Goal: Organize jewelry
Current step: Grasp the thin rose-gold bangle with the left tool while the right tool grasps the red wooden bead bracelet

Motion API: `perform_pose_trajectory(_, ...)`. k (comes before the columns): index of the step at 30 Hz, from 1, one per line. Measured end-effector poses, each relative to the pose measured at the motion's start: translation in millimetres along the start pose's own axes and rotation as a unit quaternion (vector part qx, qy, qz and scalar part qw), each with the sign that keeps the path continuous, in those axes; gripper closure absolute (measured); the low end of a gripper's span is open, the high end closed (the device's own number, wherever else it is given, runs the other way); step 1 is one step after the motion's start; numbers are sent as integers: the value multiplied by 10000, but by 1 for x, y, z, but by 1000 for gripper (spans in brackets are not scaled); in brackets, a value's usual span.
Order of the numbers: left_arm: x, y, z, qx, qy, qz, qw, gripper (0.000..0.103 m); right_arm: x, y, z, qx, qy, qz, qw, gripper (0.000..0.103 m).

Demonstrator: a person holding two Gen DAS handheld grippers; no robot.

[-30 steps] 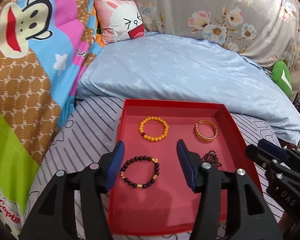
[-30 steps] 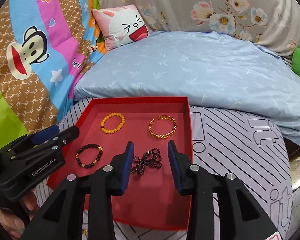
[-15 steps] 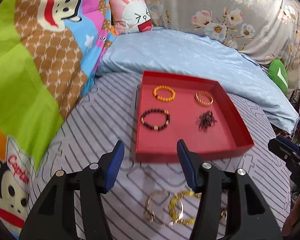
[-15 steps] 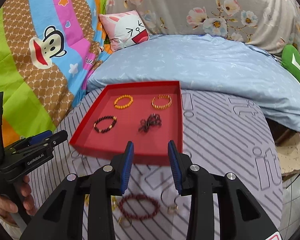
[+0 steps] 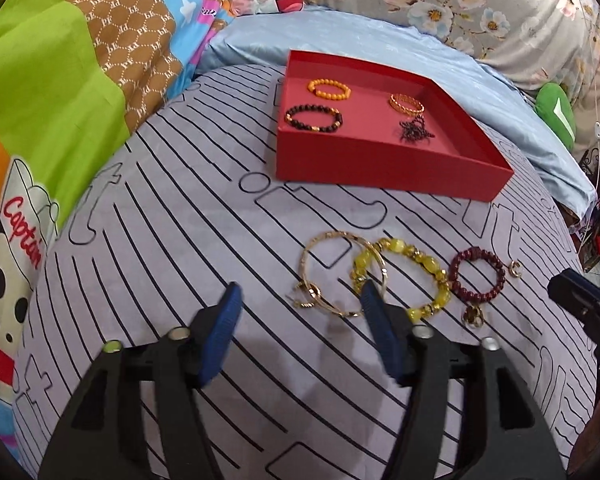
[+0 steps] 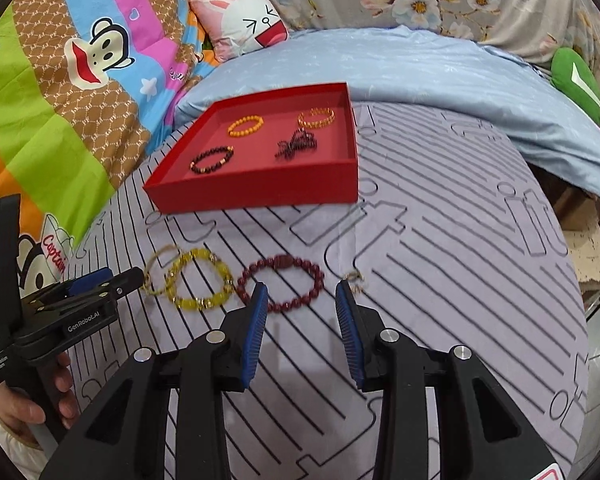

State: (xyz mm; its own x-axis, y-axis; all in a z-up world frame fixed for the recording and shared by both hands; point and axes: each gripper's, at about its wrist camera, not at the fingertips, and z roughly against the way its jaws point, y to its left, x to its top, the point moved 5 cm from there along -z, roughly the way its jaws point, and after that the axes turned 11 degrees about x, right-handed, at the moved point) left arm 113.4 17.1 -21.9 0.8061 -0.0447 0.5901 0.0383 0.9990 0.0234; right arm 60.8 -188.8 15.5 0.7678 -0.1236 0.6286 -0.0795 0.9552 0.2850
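Left wrist view: the left gripper (image 5: 300,300), jaws opening with nothing gripped, hides part of the yellow bead bracelet (image 5: 400,276), which overlaps the gold bangle (image 5: 332,276) on the striped bed sheet (image 5: 180,240). A second ago it hung over the red tray (image 5: 380,168).

Right wrist view: the right gripper (image 6: 302,300), jaws partly open and empty, covers the maroon bracelet's (image 6: 280,282) near edge; the small gold piece (image 6: 356,280) beside it is hard to make out.

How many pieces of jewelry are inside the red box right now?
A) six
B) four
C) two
B: the red box holds an orange bead bracelet, a gold chain bracelet, a dark bead bracelet and a dark tangled chain.
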Motion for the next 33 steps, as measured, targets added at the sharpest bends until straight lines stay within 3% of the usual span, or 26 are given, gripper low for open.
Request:
perform_pose_trajectory(6,2,-22,-9,-66,14,-144,9999,28,-9,-2,-3,31,83,-96,9999,69)
perform_pose_trajectory(13,7,-29,-29,160,42,-192,9997,29,-7,0,-7,87,111,-85,9999,69)
perform_pose_trajectory(14,7,-30,-29,168,37,-190,9997,29,-8,0,-8,93,122,-86,9998,69)
perform_pose_trajectory(18,8,-33,-27,89,-30,-320,9994,50,-9,-1,-12,107,163,-101,9998,69)
perform_pose_trajectory(33,7,-28,0,-170,-85,-183,9997,50,-7,-9,-31,75,257,-132,9996,69)
